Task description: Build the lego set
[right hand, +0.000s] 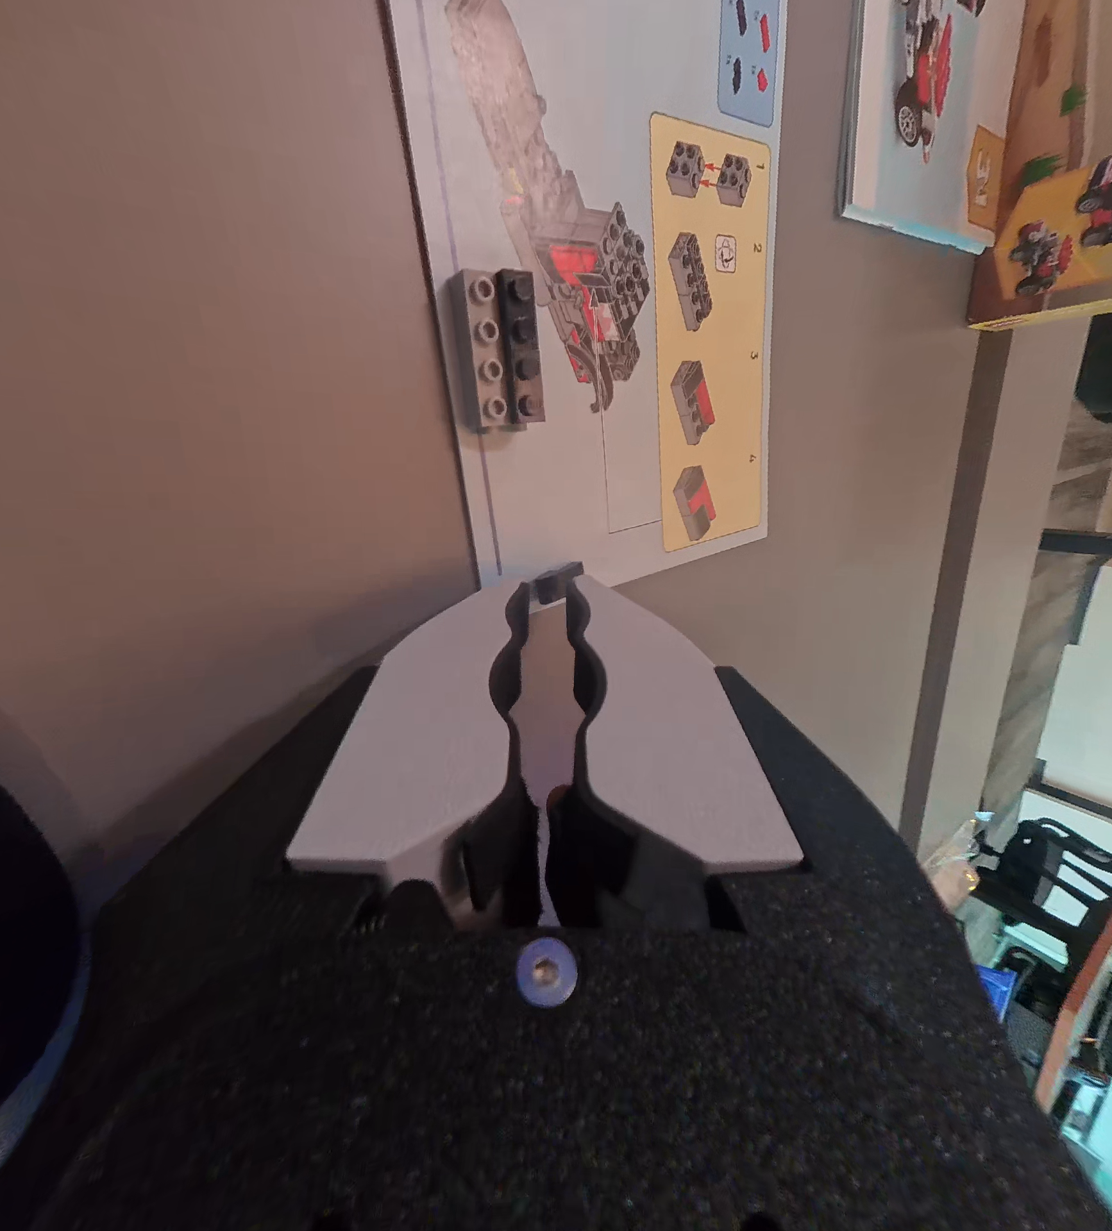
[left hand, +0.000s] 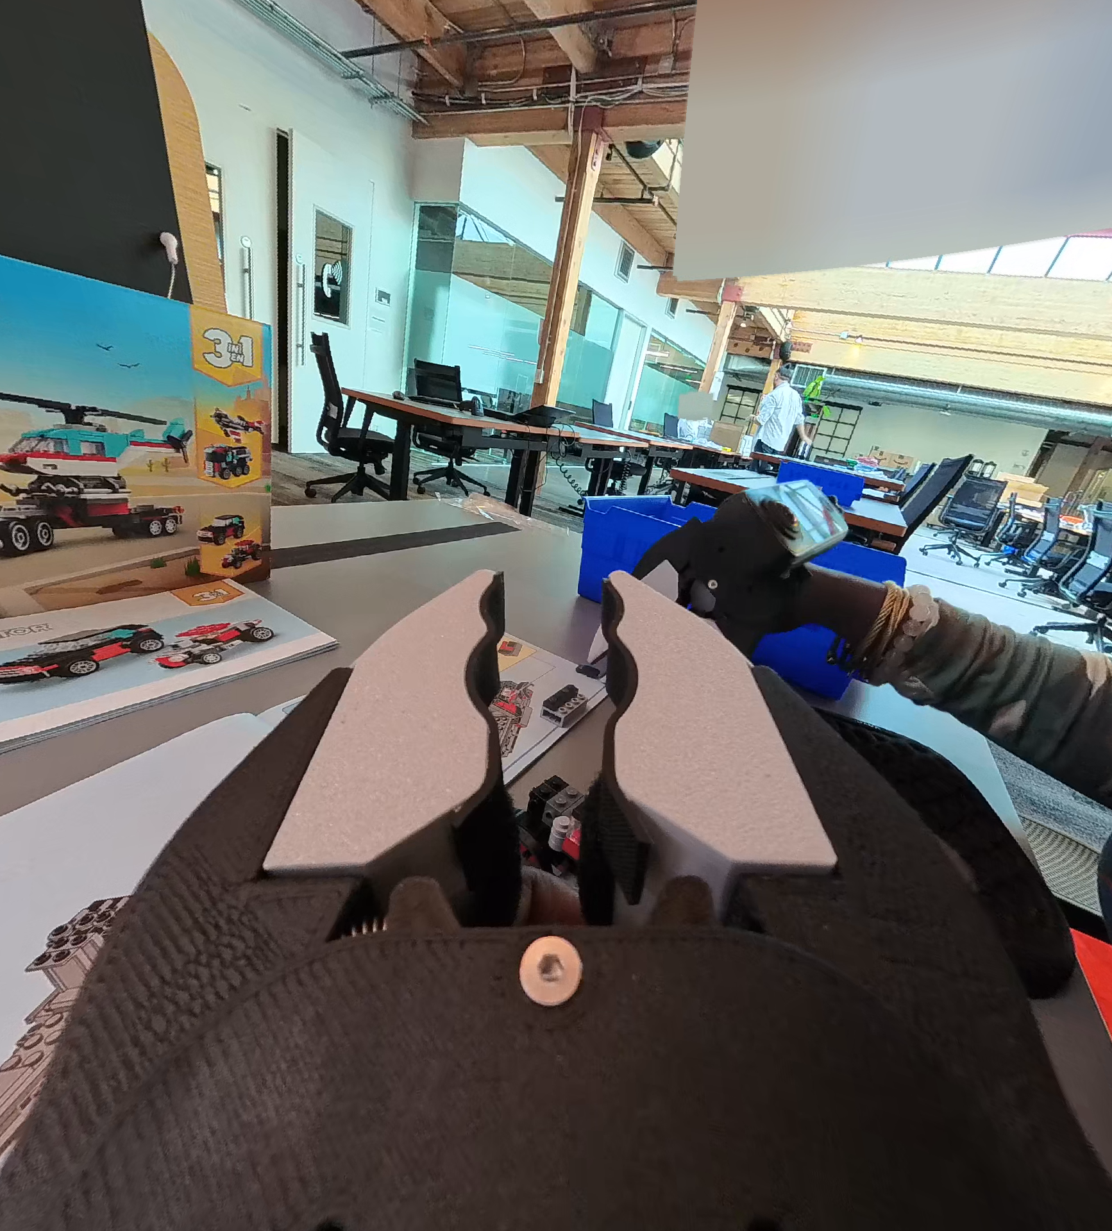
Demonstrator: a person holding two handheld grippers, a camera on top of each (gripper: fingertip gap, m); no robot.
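Note:
My right gripper (right hand: 555, 593) is shut on a small black piece (right hand: 556, 581) at its fingertips, held just above the near edge of the open instruction booklet (right hand: 606, 479). A grey and black studded brick block (right hand: 499, 346) lies on that page; it also shows in the left wrist view (left hand: 563, 703). My left gripper (left hand: 550, 599) has its jaws partly apart, closed deep inside on a partly built black, grey and red model (left hand: 553, 822). The right gripper's black body (left hand: 740, 566) and the person's sleeve reach in from the right.
The set's box (left hand: 73, 433) stands at the back left, with a second booklet (left hand: 107, 659) lying in front of it. A blue bin (left hand: 633, 539) stands behind the right gripper. Desks and office chairs fill the room beyond the table. Spacing between my two grippers at the tips: around 25 cm.

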